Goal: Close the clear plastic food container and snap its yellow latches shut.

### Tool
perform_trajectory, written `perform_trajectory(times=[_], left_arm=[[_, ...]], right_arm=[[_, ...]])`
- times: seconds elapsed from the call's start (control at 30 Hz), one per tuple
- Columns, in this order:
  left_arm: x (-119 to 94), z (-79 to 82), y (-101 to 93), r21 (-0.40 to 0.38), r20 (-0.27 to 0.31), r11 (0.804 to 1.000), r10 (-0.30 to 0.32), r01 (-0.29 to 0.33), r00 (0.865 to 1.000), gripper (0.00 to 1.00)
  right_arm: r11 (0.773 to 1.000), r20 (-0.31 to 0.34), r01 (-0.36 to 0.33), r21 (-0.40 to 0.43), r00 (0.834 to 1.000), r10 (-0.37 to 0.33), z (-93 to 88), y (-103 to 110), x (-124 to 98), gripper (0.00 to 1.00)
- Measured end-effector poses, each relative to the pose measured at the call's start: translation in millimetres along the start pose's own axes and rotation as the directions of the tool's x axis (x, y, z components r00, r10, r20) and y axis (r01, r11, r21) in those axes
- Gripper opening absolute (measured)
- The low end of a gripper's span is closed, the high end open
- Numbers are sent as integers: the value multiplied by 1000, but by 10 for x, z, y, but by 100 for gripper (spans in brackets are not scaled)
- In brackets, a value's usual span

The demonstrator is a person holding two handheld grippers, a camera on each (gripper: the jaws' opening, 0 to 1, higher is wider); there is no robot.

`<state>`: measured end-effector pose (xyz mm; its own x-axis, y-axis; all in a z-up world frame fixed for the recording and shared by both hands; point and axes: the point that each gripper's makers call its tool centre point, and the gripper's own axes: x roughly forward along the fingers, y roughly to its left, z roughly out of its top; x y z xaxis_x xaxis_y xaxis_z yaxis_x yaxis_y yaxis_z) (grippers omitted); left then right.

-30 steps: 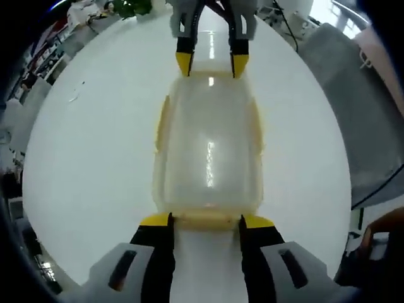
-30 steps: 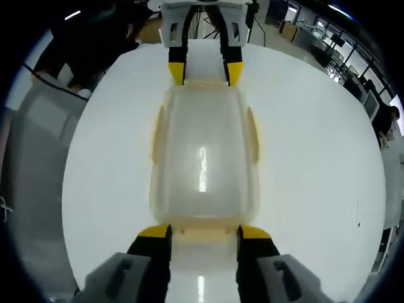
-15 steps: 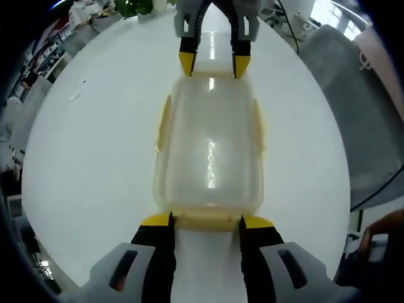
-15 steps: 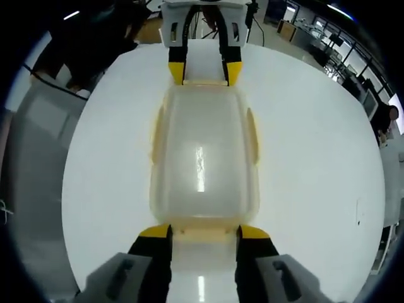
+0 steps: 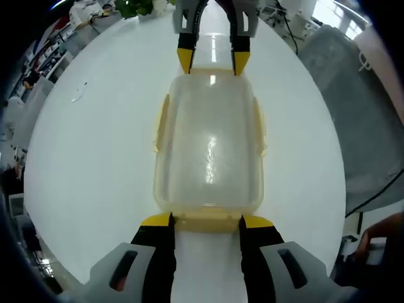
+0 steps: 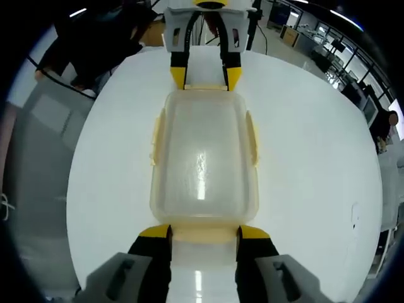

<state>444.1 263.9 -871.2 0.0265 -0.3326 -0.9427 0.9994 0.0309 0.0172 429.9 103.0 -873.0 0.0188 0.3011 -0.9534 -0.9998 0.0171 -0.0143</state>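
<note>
A clear plastic container [image 5: 208, 145] lies with its lid on in the middle of a round white table [image 5: 95, 158]. Pale yellow latches [image 5: 161, 123] run along its long sides, and one sits at each short end. My left gripper [image 5: 206, 221] is at the near end in the left gripper view, jaws closed against the sides of that end latch [image 5: 206, 222]. My right gripper [image 5: 212, 62] holds the far end latch the same way. In the right gripper view the container [image 6: 202, 158] runs from my right gripper [image 6: 204, 231] up to my left gripper [image 6: 206, 77].
A grey chair [image 5: 360, 107] stands just past the table's edge, and it is the chair [image 6: 38, 158] on the left in the right gripper view. A person in dark clothes [image 6: 95, 44] is behind the table. Desks and a plant [image 5: 132, 6] lie farther back.
Both views have tilted a little, so the container looks flatter and its far end sits higher in each picture. Both grippers stay on the same end latches.
</note>
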Motion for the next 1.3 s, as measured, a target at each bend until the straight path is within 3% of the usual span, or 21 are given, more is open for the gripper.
perform_trajectory(times=[0.4,0.93,1.3], left_arm=[[-266,147,-172,-12,-7,1000,12,-12,1000,37],[-554,354,-248,2,-19,999,49,-49,999,37],[-562,720,-299,10,9,998,59,-59,998,37]], right_arm=[[1000,30,12,-17,999,-11,26,133,-273,37],[999,70,39,-35,997,-36,62,205,-685,37],[997,51,62,-36,997,-60,-216,247,-953,37]])
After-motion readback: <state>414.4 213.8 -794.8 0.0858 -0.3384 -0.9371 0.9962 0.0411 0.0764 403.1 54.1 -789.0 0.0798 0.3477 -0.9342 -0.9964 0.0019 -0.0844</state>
